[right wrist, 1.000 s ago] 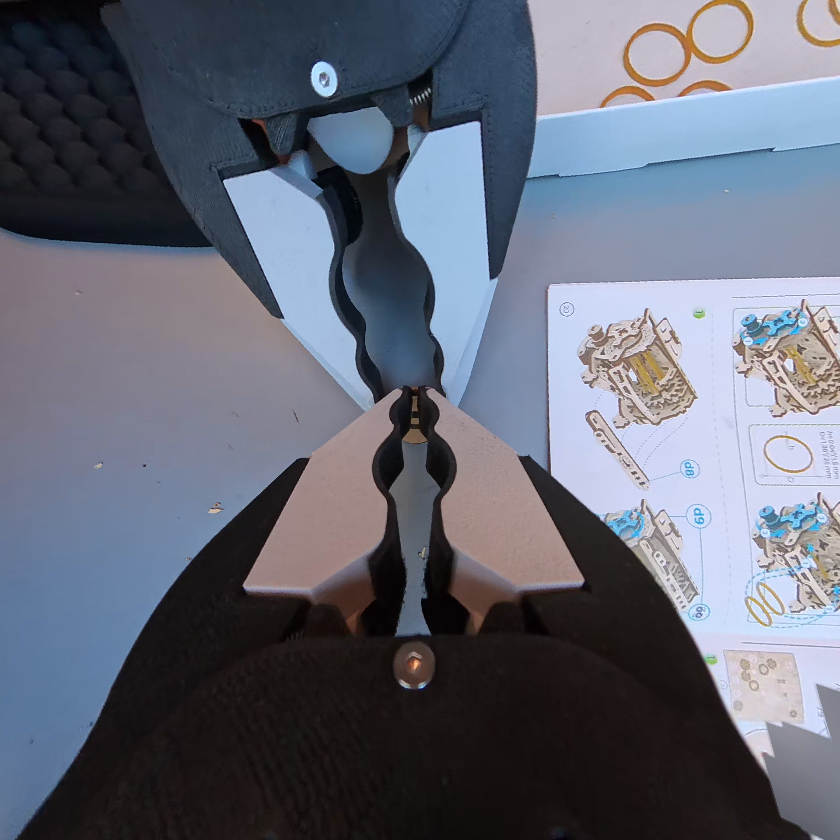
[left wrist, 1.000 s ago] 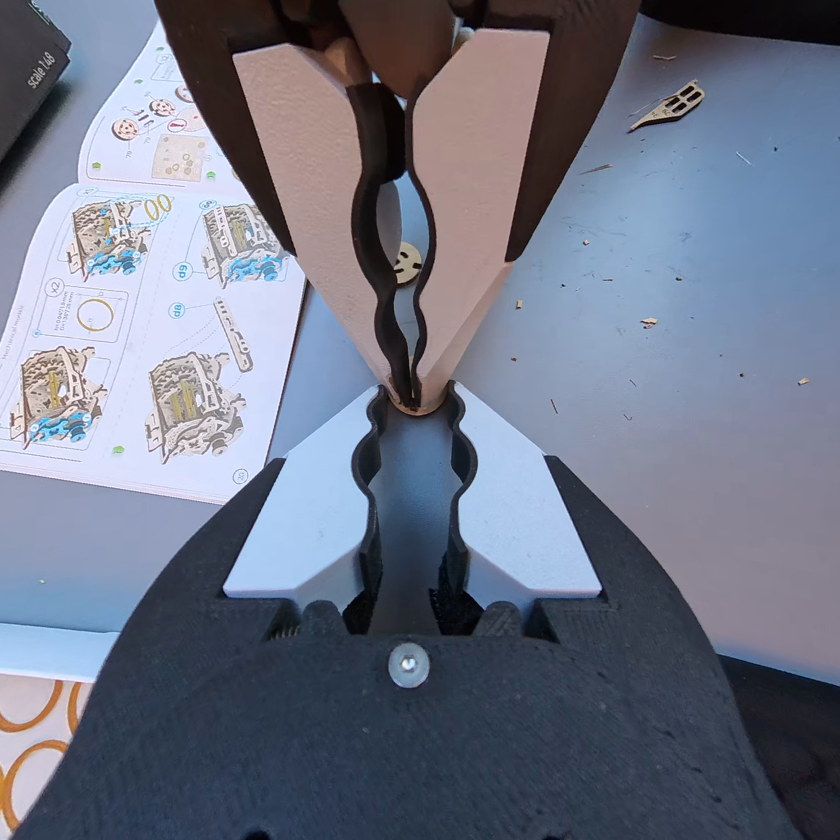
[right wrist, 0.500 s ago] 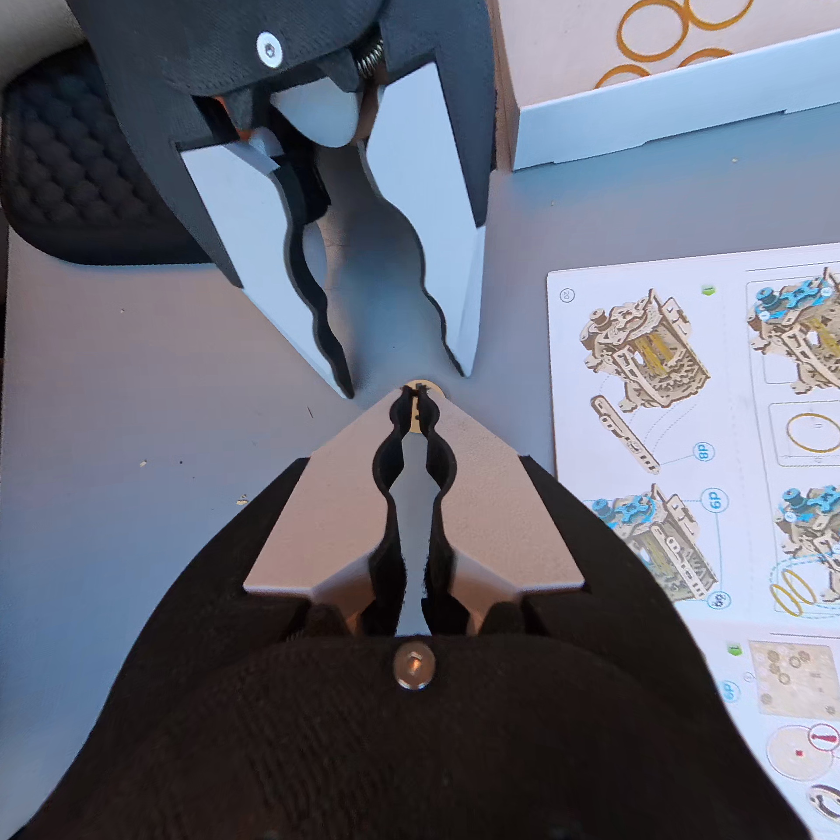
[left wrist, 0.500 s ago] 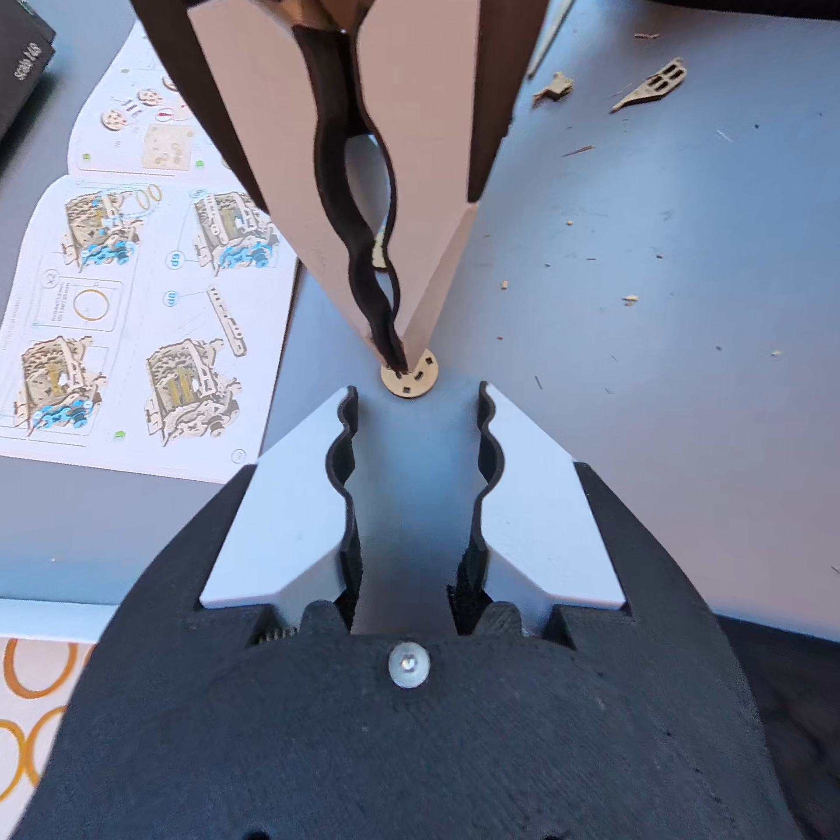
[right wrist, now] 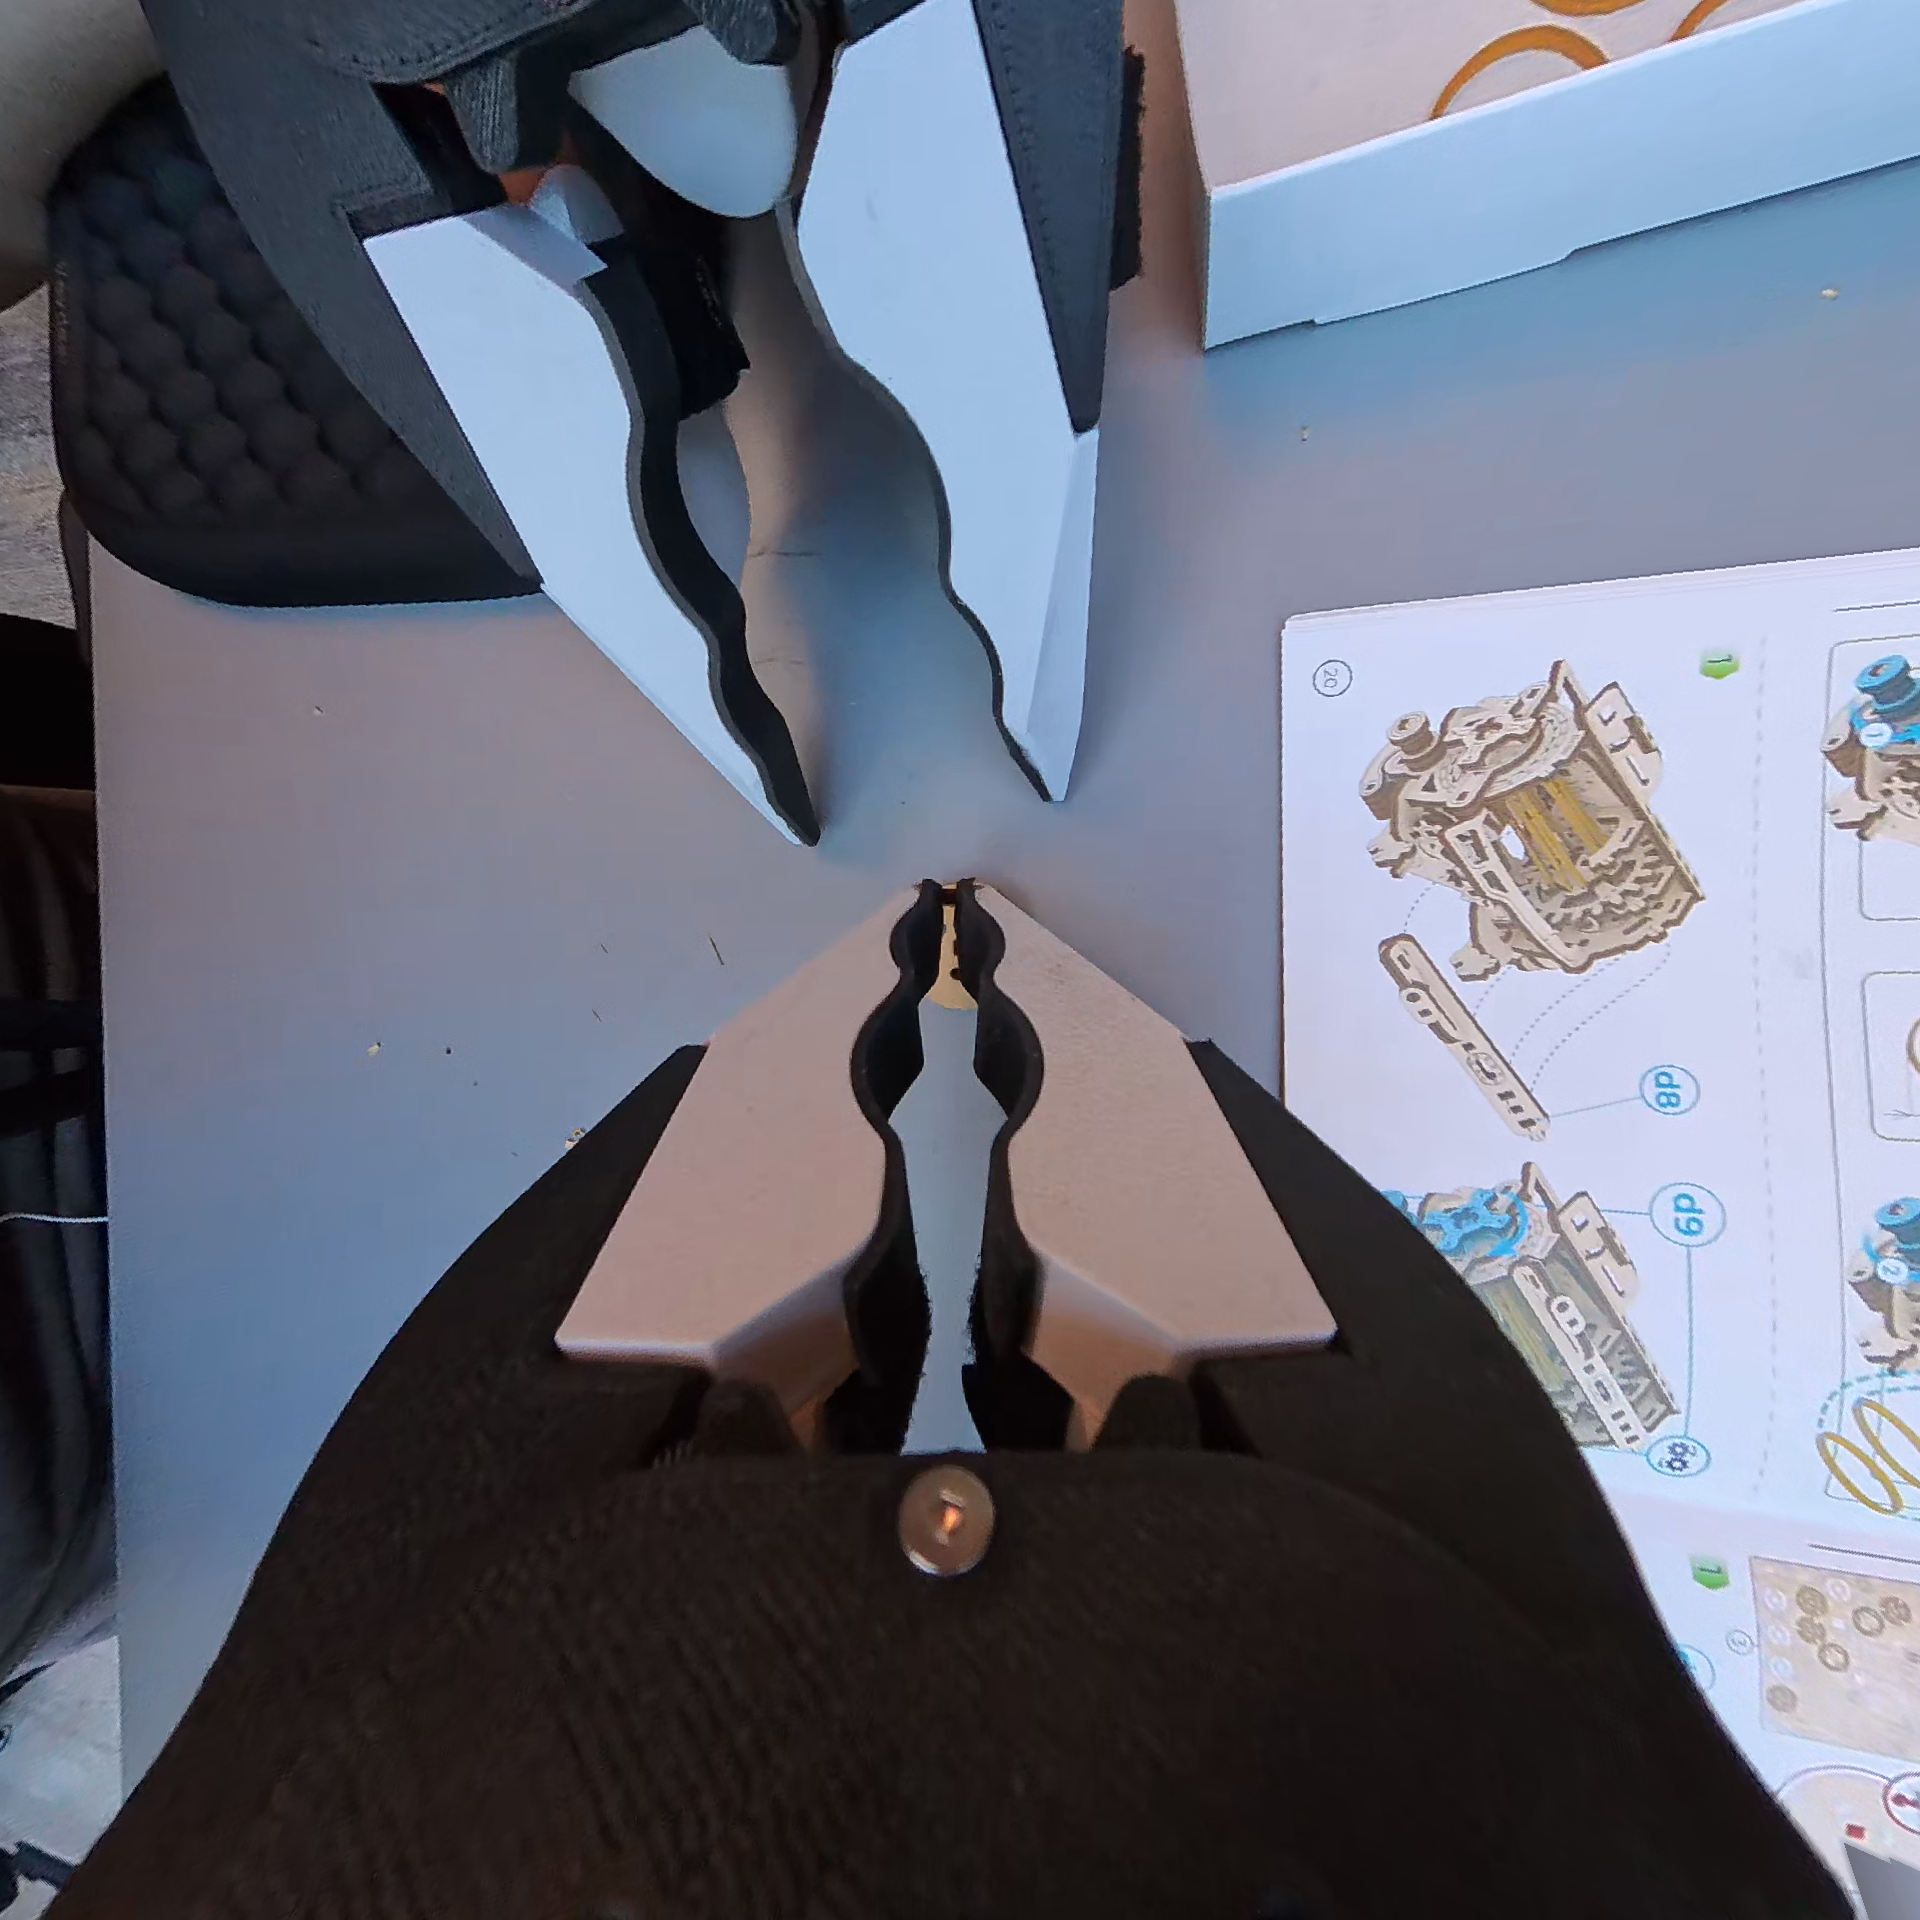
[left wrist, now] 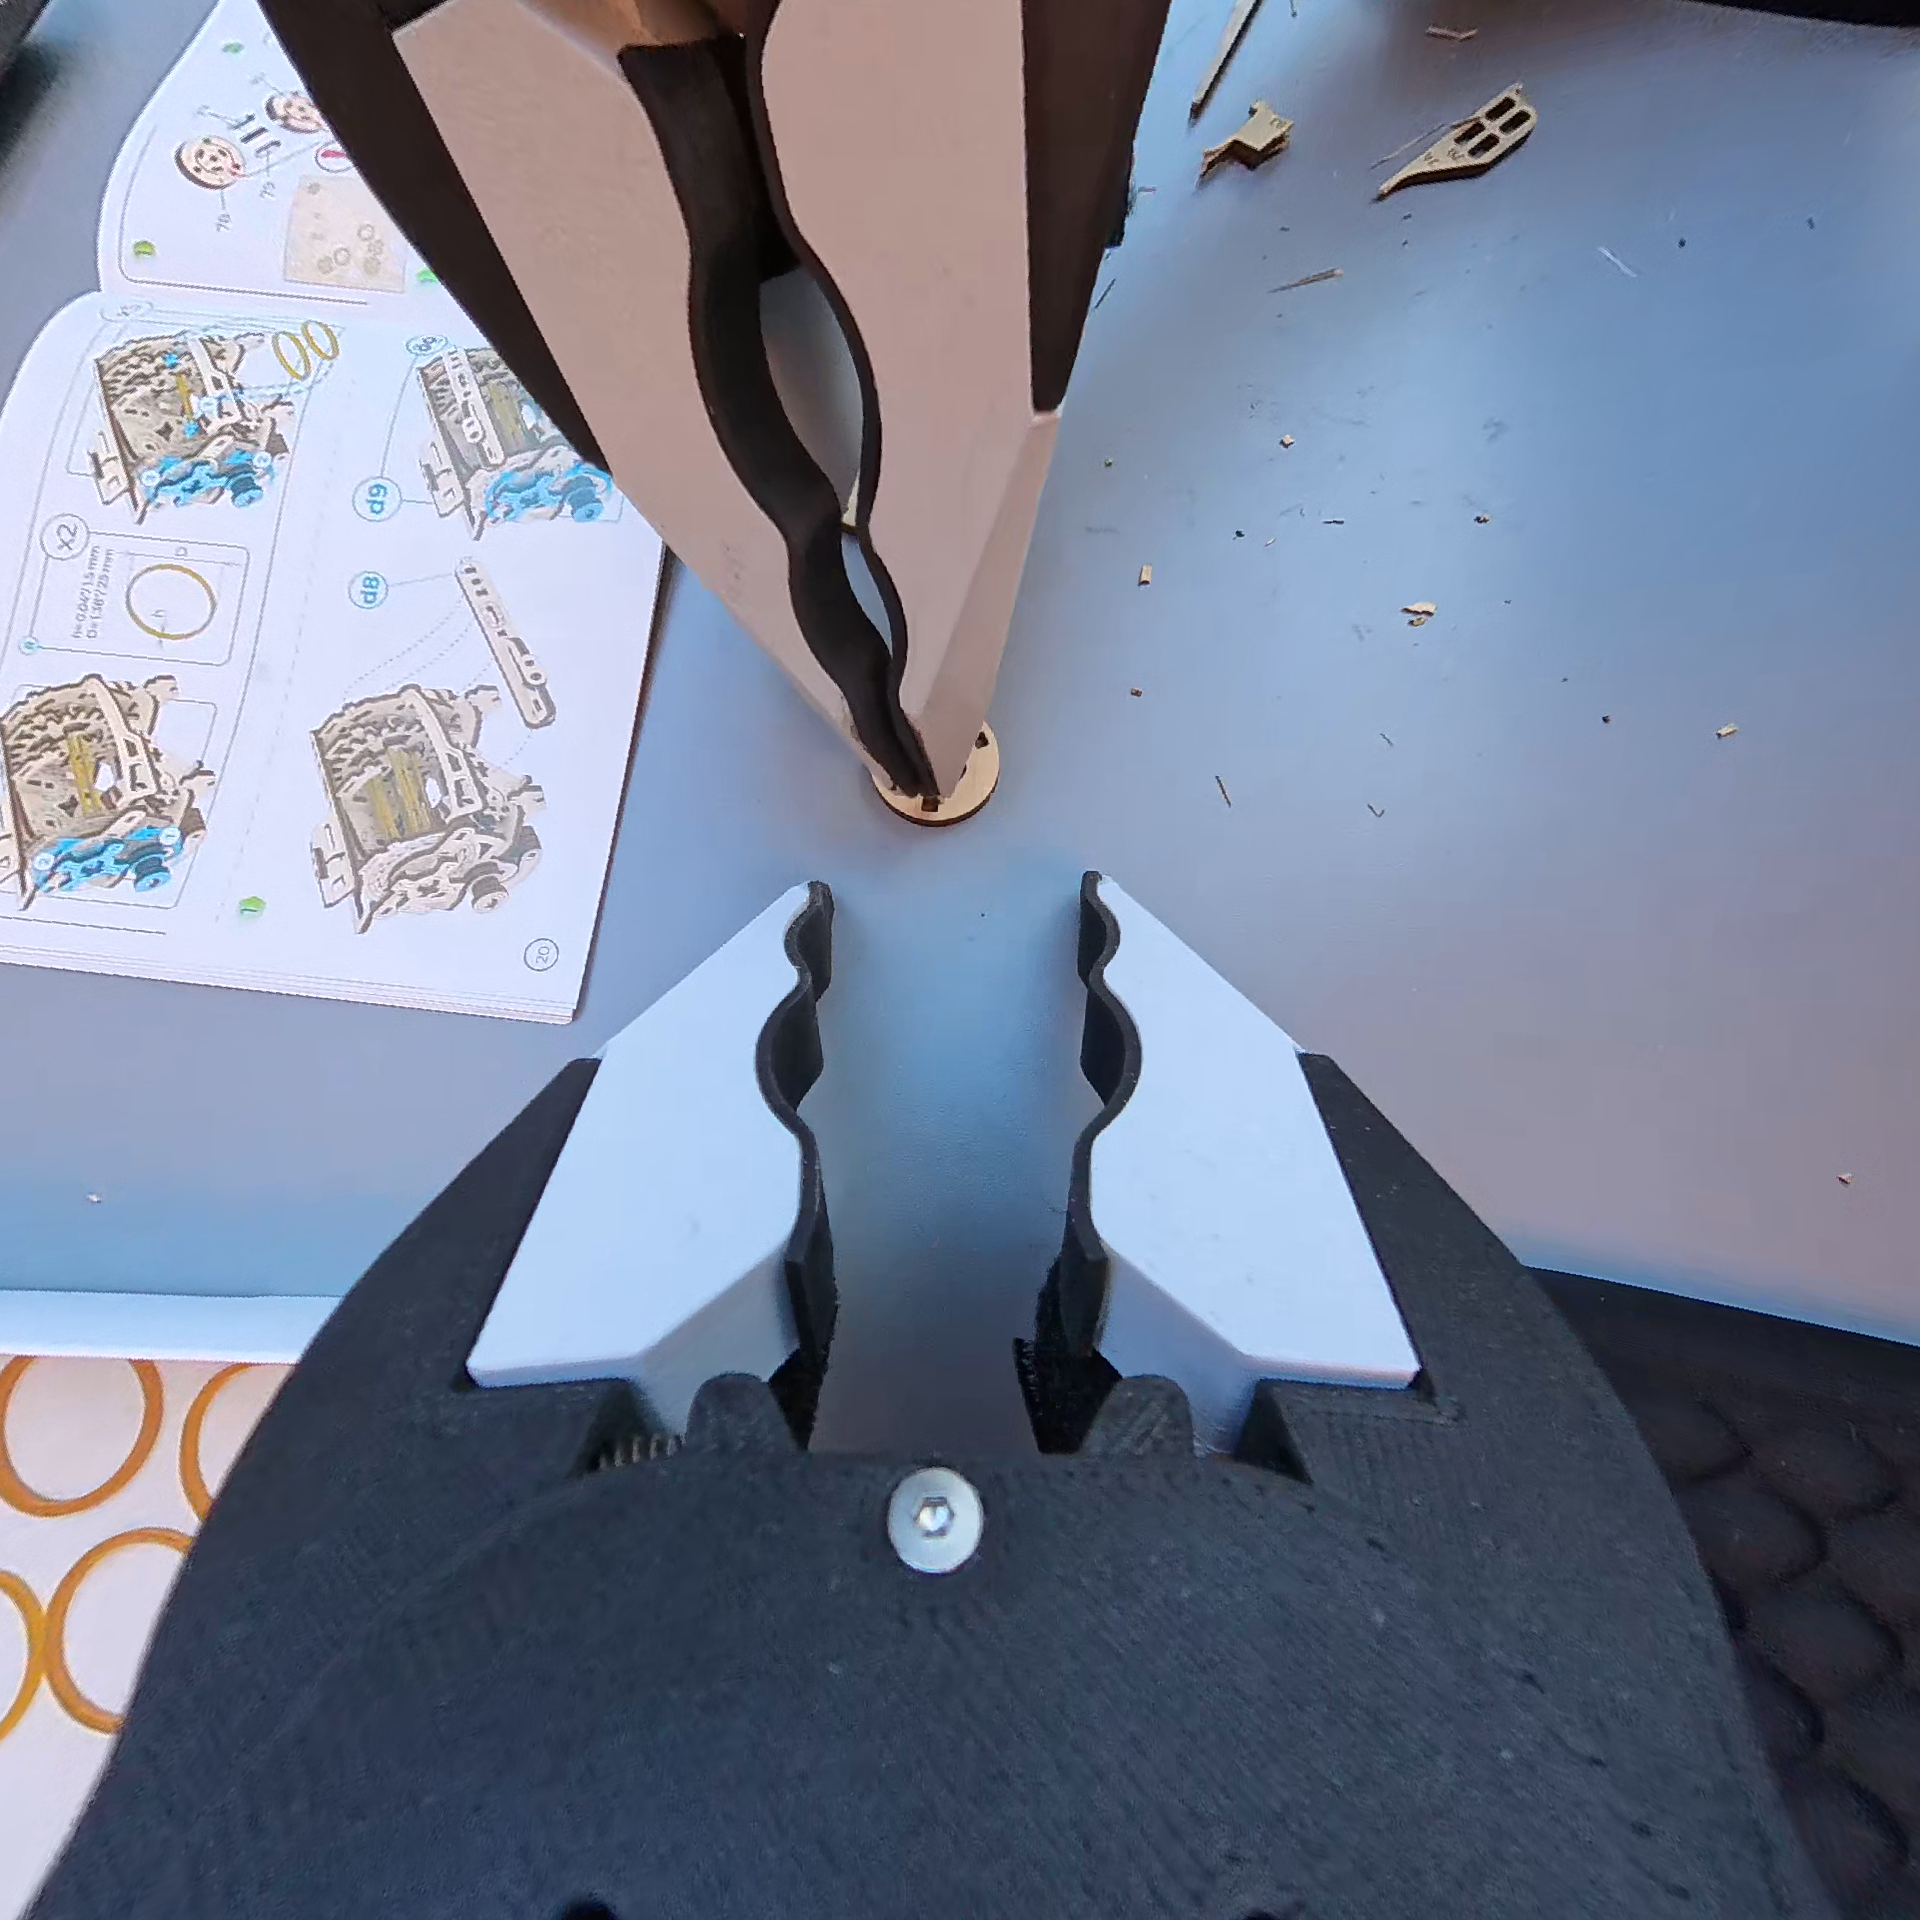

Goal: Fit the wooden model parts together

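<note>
A small round wooden disc (left wrist: 951,802) with slots sits at the tips of my right gripper (left wrist: 912,771), just above the grey table. The right gripper has beige fingers and is shut on the disc. In the right wrist view the right gripper (right wrist: 948,889) shows the disc (right wrist: 951,987) as a pale sliver between its black pads. My left gripper (left wrist: 954,889) has white fingers, is open and empty, and faces the disc from a short distance. It also shows in the right wrist view (right wrist: 928,816), tips apart, opposite the right gripper.
An open instruction booklet (left wrist: 291,644) lies beside the grippers and shows in the right wrist view too (right wrist: 1558,1039). A white box with orange rubber bands (right wrist: 1507,218) stands at the table edge. Wooden scraps (left wrist: 1455,145) and chips lie scattered. A black foam mat (right wrist: 229,436) lies behind the left gripper. My two grippers' fingertips are within a few centimetres of each other.
My left gripper has opened wider, let go of the disc and drawn back from it. My right gripper stays shut on the disc.
</note>
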